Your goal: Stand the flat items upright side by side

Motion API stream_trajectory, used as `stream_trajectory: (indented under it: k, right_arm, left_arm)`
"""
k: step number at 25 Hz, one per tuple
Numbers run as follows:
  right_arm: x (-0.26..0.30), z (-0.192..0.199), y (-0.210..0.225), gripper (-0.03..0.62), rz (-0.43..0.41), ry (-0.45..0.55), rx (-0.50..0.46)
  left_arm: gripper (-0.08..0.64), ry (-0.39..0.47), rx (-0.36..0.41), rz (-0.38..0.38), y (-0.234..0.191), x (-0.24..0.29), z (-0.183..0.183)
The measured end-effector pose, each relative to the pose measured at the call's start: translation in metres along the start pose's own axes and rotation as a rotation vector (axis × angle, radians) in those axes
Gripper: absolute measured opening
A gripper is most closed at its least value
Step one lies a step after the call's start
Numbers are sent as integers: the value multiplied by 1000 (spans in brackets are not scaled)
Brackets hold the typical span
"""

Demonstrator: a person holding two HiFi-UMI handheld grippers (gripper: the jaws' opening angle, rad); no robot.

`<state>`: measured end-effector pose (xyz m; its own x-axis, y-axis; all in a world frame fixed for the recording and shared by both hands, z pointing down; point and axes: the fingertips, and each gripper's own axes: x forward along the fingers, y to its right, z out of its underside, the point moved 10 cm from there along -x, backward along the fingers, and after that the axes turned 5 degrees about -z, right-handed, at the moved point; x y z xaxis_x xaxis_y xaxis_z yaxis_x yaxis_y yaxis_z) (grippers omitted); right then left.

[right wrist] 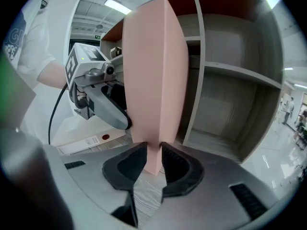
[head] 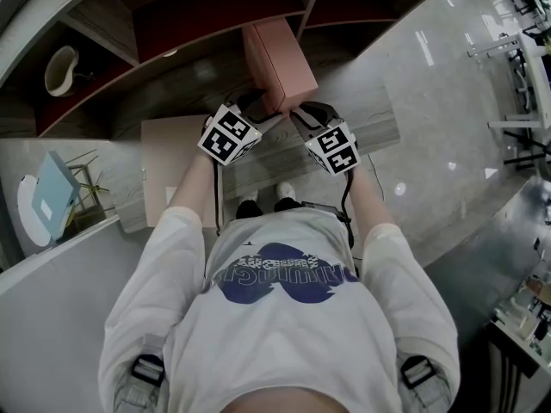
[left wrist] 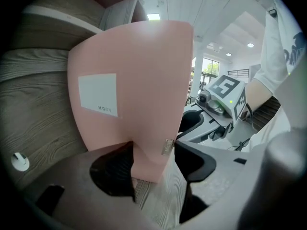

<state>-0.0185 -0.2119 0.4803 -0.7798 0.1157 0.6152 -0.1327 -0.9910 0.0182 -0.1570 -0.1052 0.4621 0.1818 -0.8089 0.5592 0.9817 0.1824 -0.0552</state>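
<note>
**Pink box upright, clamped from both sides**

Left gripper [left wrist: 152, 152] and right gripper [right wrist: 152, 153] both clench the pink box [head: 280, 63] low on its near end. It stands upright at 12 o'clock. Flat box [head: 170, 169] lies at 9 o'clock, bare bench [head: 379, 126] at 3, shelf [head: 103, 26] beyond.

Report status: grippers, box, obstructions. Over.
Left gripper, right gripper: both shut on pink box. Box upright. Second flat box lying beside it, clear of the grip.
</note>
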Motion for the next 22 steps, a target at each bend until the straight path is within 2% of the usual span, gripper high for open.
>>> stream_trajectory:
  k: [8, 22]
  right_arm:
    - [3, -2, -1, 100, 24, 19, 33]
    - [6, -7, 0, 104, 123, 11, 36]
  left_arm:
    - [262, -4, 14, 21, -10, 6, -3]
    - [272, 6, 9, 76, -24, 20, -8]
